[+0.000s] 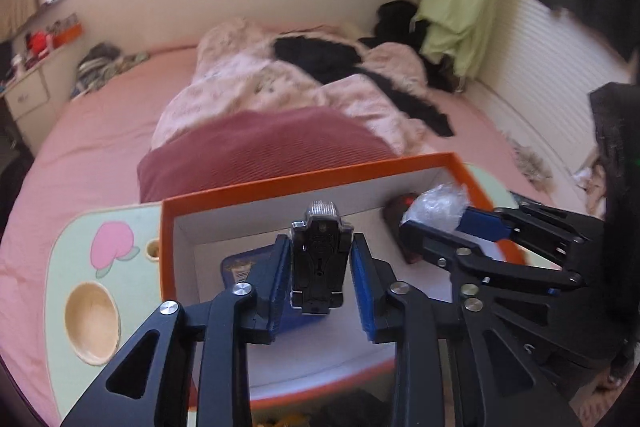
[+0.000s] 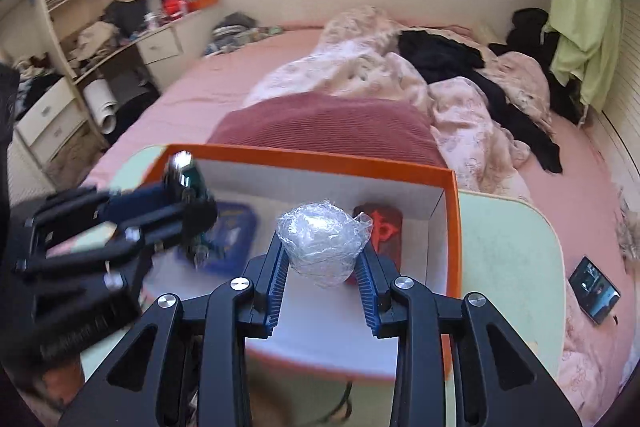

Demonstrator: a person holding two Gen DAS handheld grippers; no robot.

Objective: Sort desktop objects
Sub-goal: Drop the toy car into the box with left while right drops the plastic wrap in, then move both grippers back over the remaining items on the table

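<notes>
Left gripper (image 1: 320, 277) pinches a black shaver (image 1: 319, 259) upright over the orange box (image 1: 304, 175), ready to drop in; right gripper (image 2: 323, 263) squeezes a crumpled plastic ball (image 2: 322, 241) above the same box, just ahead of its fingers.

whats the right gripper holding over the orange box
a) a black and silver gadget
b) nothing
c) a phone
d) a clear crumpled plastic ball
d: in the right wrist view the right gripper has its jaws closed on the clear crumpled plastic ball above the orange box; the left gripper holds the black and silver gadget.
</notes>
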